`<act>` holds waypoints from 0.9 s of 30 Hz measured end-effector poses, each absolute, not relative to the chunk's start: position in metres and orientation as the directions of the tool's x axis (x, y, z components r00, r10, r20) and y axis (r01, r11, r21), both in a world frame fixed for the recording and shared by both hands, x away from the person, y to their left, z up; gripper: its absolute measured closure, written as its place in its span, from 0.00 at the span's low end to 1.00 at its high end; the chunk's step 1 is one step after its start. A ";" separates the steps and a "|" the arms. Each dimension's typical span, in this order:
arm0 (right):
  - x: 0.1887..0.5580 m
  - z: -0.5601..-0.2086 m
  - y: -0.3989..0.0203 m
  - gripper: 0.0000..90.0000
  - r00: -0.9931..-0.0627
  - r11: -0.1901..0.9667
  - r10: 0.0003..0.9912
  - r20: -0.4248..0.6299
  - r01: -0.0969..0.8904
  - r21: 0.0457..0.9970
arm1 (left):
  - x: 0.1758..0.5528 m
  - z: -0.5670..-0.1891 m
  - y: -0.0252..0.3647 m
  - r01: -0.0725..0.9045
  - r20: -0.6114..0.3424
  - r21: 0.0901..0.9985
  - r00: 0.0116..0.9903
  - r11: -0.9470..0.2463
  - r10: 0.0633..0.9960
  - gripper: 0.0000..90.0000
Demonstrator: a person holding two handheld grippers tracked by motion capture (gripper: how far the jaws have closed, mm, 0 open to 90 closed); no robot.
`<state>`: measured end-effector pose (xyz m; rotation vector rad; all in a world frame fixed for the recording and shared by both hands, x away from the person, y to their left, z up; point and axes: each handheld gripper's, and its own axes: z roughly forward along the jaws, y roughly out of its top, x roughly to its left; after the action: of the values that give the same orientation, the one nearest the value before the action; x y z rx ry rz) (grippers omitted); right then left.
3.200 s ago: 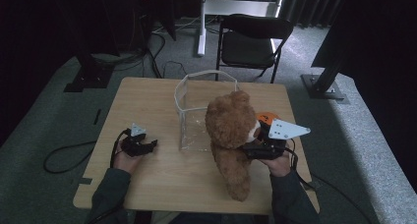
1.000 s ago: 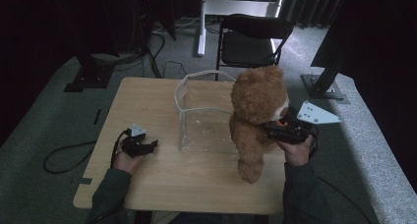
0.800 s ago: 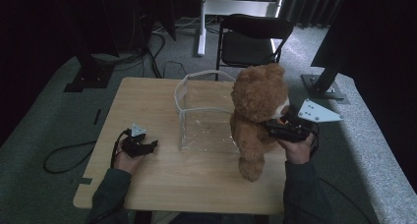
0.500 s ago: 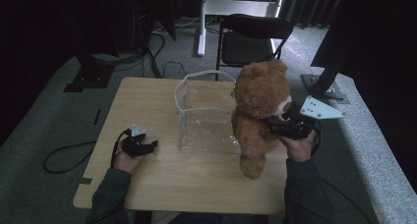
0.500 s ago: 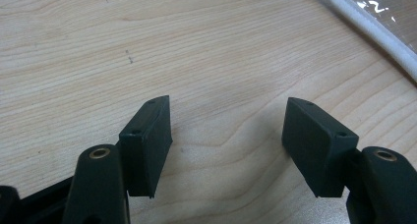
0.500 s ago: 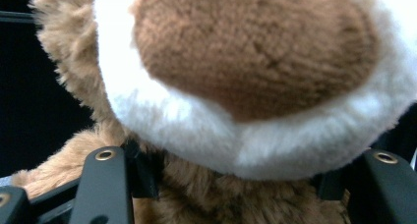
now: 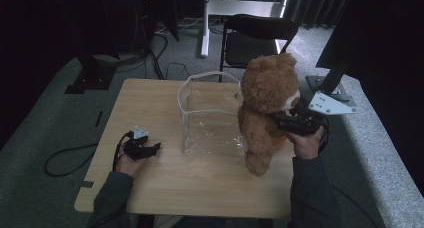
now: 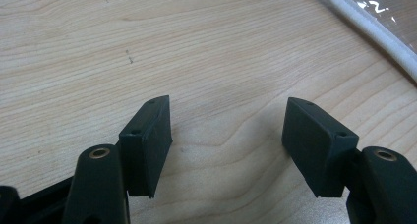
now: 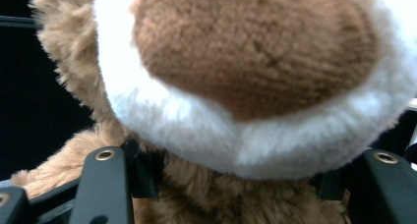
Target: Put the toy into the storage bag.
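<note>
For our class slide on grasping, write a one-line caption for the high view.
Right gripper holds a fluffy brown teddy bear beside a clear plastic box; left gripper rests open.

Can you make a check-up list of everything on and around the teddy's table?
Surface: wooden table, bare around the things.
Job's things: brown teddy bear held upright beside clear box, which stands open-topped.
Clutter: nothing seen.
Grippers: right gripper clamped on teddy below its muzzle; left gripper open, low over the wood.
Cables: black cable trails from left gripper to the floor.
Surroundings: black chair behind table, grey carpet, dark stands.
</note>
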<state>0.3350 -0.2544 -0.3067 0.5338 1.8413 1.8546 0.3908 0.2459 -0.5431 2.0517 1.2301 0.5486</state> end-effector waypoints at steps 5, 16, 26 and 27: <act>0.339 -0.304 -0.255 0.40 -0.810 0.010 0.584 -0.053 -0.058 0.998 | 0.391 -0.543 0.246 0.601 0.013 0.729 0.466 -0.328 0.885 0.40; 0.347 -0.296 -0.256 0.40 -0.794 0.012 0.605 -0.060 -0.066 0.998 | 0.391 -0.543 0.246 0.601 0.013 0.729 0.466 -0.328 0.885 0.40; 0.352 -0.288 -0.260 0.40 -0.783 0.007 0.619 -0.060 -0.071 0.997 | 0.391 -0.543 0.246 0.601 0.013 0.729 0.466 -0.328 0.885 0.40; 0.352 -0.286 -0.261 0.40 -0.783 0.005 0.619 -0.062 -0.075 0.997 | 0.391 -0.543 0.246 0.601 0.013 0.729 0.466 -0.327 0.885 0.40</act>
<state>0.3517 -0.2606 -0.2864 0.5586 1.7921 1.8300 0.3908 0.2459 -0.5431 2.0516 1.2305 0.5487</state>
